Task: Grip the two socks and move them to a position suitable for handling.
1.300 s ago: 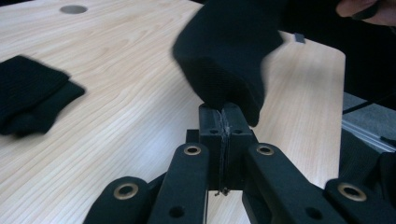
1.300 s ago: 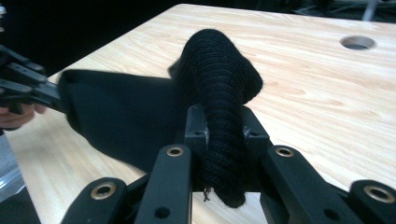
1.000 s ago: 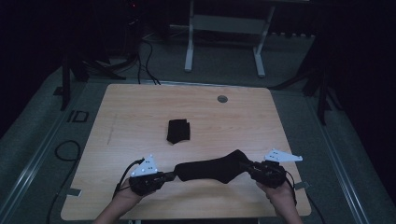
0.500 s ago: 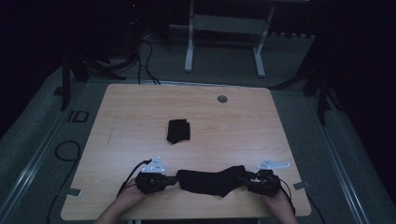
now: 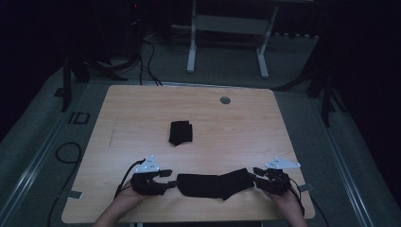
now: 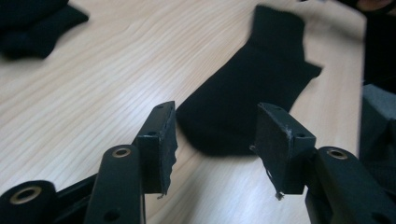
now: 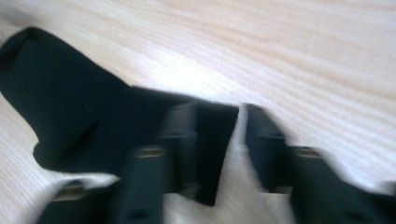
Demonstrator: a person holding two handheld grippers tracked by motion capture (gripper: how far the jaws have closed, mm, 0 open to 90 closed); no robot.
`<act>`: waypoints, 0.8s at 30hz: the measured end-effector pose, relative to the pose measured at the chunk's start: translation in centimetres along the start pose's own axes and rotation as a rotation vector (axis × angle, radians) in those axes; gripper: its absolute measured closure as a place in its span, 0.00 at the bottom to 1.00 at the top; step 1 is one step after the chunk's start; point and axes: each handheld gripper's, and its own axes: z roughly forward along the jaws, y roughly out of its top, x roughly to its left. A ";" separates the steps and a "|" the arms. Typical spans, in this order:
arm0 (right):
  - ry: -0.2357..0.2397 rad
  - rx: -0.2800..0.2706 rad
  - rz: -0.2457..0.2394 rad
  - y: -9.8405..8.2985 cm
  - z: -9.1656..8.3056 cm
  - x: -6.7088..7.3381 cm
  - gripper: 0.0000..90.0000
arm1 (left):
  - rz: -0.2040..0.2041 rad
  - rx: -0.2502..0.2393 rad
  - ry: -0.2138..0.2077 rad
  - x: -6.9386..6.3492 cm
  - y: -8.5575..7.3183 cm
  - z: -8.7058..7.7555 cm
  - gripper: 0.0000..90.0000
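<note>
A long black sock lies flat on the wooden table near its front edge, stretched left to right. My left gripper sits at the sock's left end. In the left gripper view the sock's rounded end lies on the wood just beyond the open left gripper, untouched. My right gripper is at the sock's right end. The right gripper view is blurred. There the right gripper has its jaws apart, with the sock's straight edge lying between them and bare wood showing beside it.
A folded black sock rests at the table's middle, seen also as the folded sock at the far left. A round grommet sits near the back edge. Cables lie on the floor at left.
The sock hung stretched between both grippers a second ago. It has come down flat onto the table. Both grippers have dropped toward the front edge, and their jaws have parted.
</note>
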 end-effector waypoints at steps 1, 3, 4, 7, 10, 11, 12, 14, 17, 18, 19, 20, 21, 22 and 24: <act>-0.002 -0.010 -0.008 0.1 -0.1 0.1 0.86 | -0.001 0.002 -0.012 -0.2 0.2 0.2 0.63; -0.021 -0.021 -0.033 0.4 -0.1 0.4 0.98 | 0.000 0.009 -0.019 -0.7 0.5 0.9 0.71; -0.015 -0.023 -0.043 0.6 0.0 0.5 1.00 | 0.007 0.020 -0.025 -1.0 0.6 1.4 0.80; -0.005 -0.015 -0.071 0.9 0.4 0.8 1.00 | 0.017 0.045 -0.045 -1.5 0.9 2.8 0.87; 0.000 -0.001 -0.084 0.8 1.0 1.0 0.99 | 0.024 0.068 -0.055 -1.7 0.9 3.9 0.87; 0.001 0.004 -0.084 0.7 1.2 1.1 0.99 | 0.024 0.083 -0.053 -1.7 0.9 4.2 0.88; 0.000 0.013 -0.084 0.6 1.5 1.1 0.98 | 0.028 0.096 -0.045 -1.6 0.9 4.5 0.90; 0.008 0.027 -0.080 0.3 1.9 1.1 0.97 | 0.023 0.119 -0.026 -1.4 0.7 4.8 0.92; 0.024 0.045 -0.069 -0.3 2.7 1.3 0.97 | 0.033 0.149 0.010 -1.2 0.5 4.9 0.92; 0.026 0.053 -0.073 -0.4 2.9 1.5 0.96 | 0.037 0.154 0.016 -1.1 0.4 4.9 0.92; 0.026 0.063 -0.078 -0.5 3.2 1.6 0.96 | 0.042 0.161 0.025 -1.1 0.3 5.0 0.92; 0.032 0.076 -0.079 -0.6 3.4 1.7 0.95 | 0.041 0.168 0.028 -1.0 0.1 4.9 0.92; 0.035 0.087 -0.085 -0.7 3.6 1.9 0.95 | 0.028 0.165 0.026 -0.9 0.1 4.9 0.93; 0.041 0.085 -0.085 -0.8 3.7 2.1 0.95 | 0.023 0.163 0.031 -0.8 0.0 4.8 0.94; 0.060 0.087 -0.083 -0.8 3.7 2.3 0.94 | 0.018 0.167 0.032 -0.7 -0.2 4.4 0.94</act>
